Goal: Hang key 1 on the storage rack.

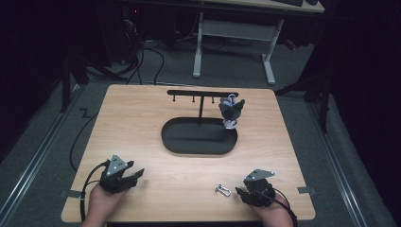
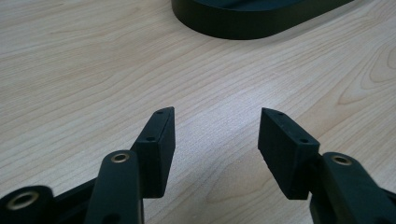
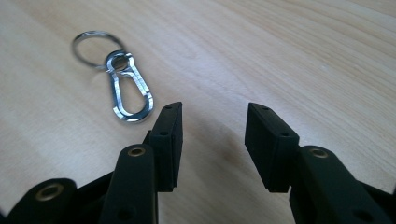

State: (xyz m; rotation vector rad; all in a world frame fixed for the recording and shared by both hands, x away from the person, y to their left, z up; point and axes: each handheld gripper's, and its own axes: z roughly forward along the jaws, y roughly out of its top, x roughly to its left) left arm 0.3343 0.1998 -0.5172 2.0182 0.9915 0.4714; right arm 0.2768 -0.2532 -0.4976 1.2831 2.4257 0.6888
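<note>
Both black two-jaw tools rest low at the near edge of the pale wooden counter (image 1: pixel 156 109). Left gripper (image 2: pixel 216 140) stands with jaws apart, nothing between them. Right gripper (image 3: pixel 213 140) is likewise parted and empty. Lying flat on the counter just left of it is a small silver metal carabiner clip with a key ring (image 3: pixel 126 88), untouched.

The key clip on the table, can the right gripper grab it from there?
Probably yes. The key clip lies flat on bare table, just left of the right gripper, whose jaws stand open and empty. Nothing lies between them.
</note>
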